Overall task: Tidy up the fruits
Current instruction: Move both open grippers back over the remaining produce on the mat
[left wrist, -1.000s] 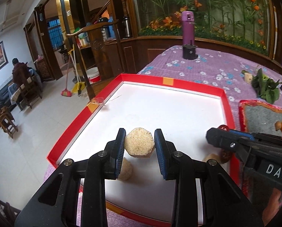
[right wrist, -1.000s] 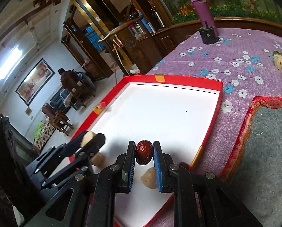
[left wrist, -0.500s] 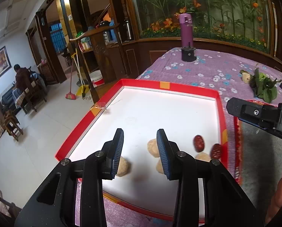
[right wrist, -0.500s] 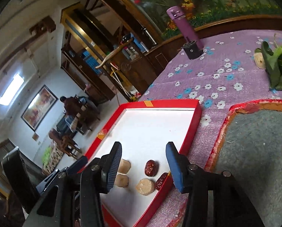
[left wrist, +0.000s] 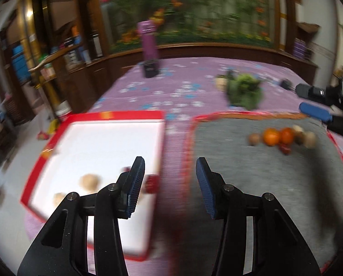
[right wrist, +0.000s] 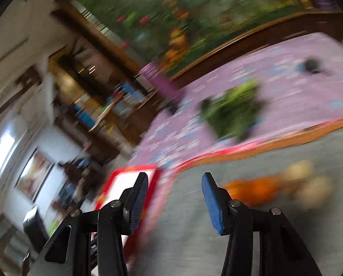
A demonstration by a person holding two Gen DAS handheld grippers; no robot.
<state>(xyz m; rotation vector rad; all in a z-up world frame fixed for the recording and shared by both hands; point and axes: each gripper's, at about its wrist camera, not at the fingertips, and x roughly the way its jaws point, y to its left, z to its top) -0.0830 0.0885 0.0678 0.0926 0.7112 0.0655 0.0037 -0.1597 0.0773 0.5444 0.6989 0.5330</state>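
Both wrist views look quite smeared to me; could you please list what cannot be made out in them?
- Left wrist view: motion blur smears the fruit pile on the grey mat; the small pieces cannot be identified.
- Left wrist view: the left gripper hides part of the red fruit in the tray.
- Right wrist view: blur streaks the pile; no count possible.

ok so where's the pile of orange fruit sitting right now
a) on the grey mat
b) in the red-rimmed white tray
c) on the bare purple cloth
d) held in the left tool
a: the left wrist view shows the orange fruit lying on the grey mat, well right of the white tray, and the left tool is open with nothing between its fingers.
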